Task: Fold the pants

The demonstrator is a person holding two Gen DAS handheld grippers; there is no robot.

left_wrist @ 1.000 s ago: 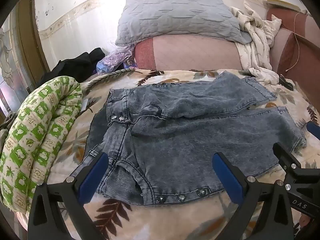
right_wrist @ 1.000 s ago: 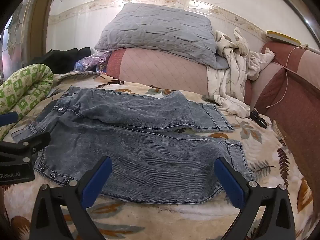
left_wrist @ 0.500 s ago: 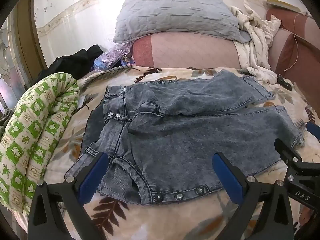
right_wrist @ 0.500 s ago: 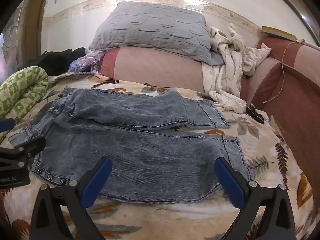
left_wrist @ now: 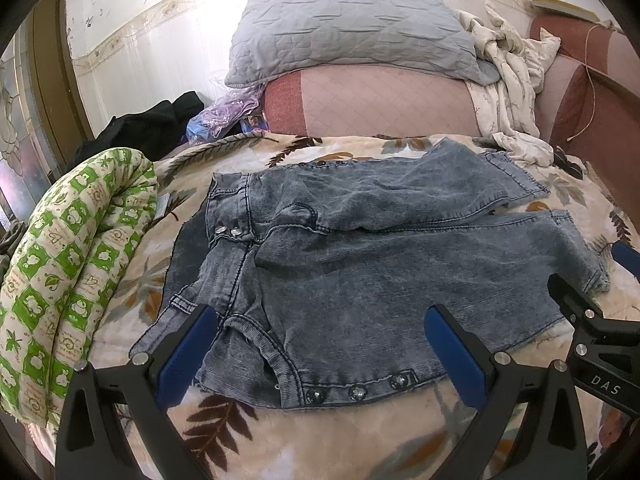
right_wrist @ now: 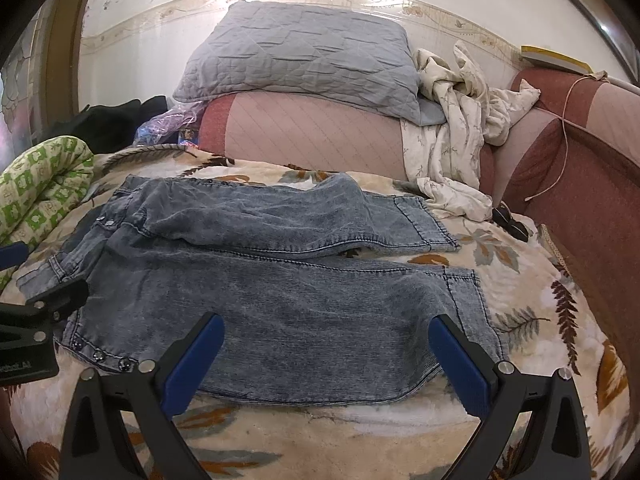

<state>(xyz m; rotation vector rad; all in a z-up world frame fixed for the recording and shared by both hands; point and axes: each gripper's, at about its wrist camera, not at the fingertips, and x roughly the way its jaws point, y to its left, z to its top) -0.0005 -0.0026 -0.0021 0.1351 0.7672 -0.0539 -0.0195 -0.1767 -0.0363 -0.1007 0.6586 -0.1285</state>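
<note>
On the leaf-patterned blanket [left_wrist: 248, 420] ahead of both claws, the pants [left_wrist: 360, 264] are spread flat. The waistband with its snap buttons [left_wrist: 354, 392] is seen just in front of the left claw [left_wrist: 320, 356], between its two blue fingers and a little beyond them. The fingers of the left claw are held wide apart and nothing is gripped; the cloth is not touched by them, as far as can be told.

The right claw [right_wrist: 328, 360] is also held wide apart, with nothing between its fingers [right_wrist: 196, 356]. The lower leg of the pants [right_wrist: 300, 312] lies just beyond its fingertips, and the hem of that leg [right_wrist: 472, 308] is found to the far right of the right finger. The second leg [right_wrist: 280, 216] lies farther away from both claws, beside the first and partly over it near the waist.

To the left of the left claw a rolled green-and-white quilt [left_wrist: 72, 264] is laid along the blanket edge. Well beyond the pants, a grey pillow [left_wrist: 352, 28] is placed on a pink cushion [left_wrist: 380, 104], and a crumpled cream cloth [right_wrist: 456, 132] hangs to its right. In the right wrist view, part of the left claw is visible at the left border.
</note>
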